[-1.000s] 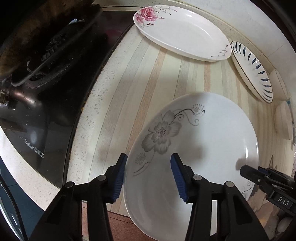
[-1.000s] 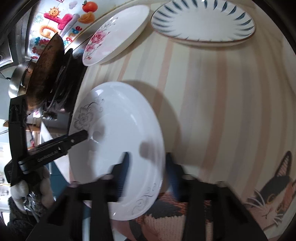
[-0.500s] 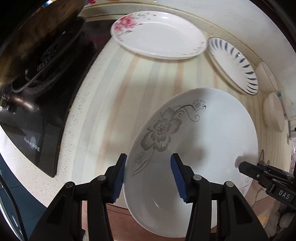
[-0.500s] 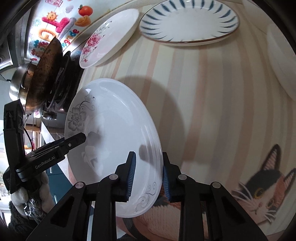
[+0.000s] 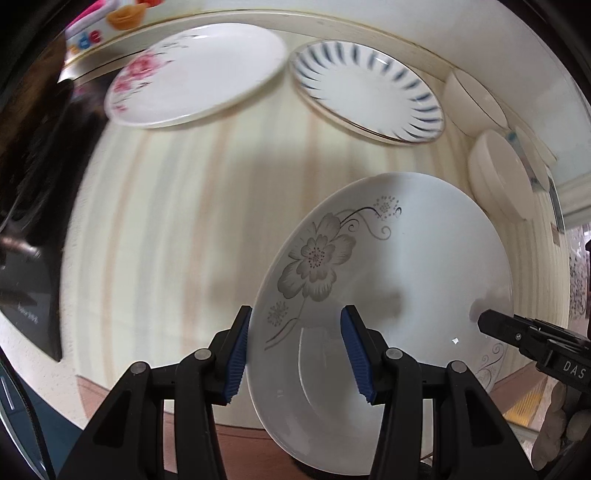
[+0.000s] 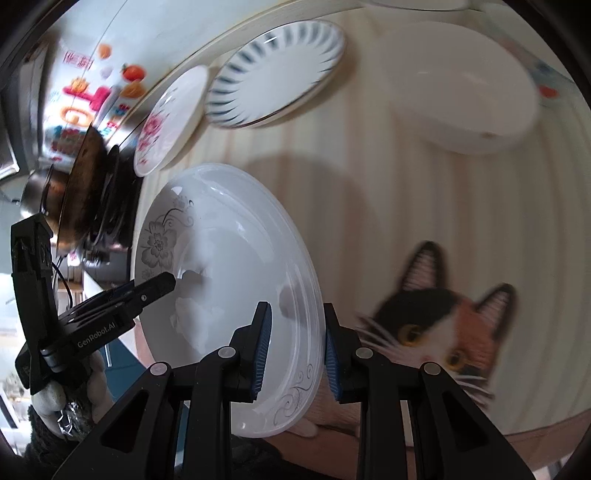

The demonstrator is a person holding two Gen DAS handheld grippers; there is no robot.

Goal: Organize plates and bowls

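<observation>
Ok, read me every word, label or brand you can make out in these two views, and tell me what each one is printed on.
"GenRobot.AI": on the body of the left tongs, right wrist view.
"DAS": on the body of the right tongs, left wrist view; cut off at the frame edge.
"de": coloured letters on the wall sticker; the rest is out of frame.
Red characters on the wall decoration: too blurred to read.
Brand print on the black stove: too blurred to read.

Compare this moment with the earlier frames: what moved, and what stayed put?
The grey-flower plate, gripped at opposite rims by the left gripper and right gripper, was carried towards the bowls. The grips are unchanged; the pink-flower plate and blue-striped plate stayed put.
</observation>
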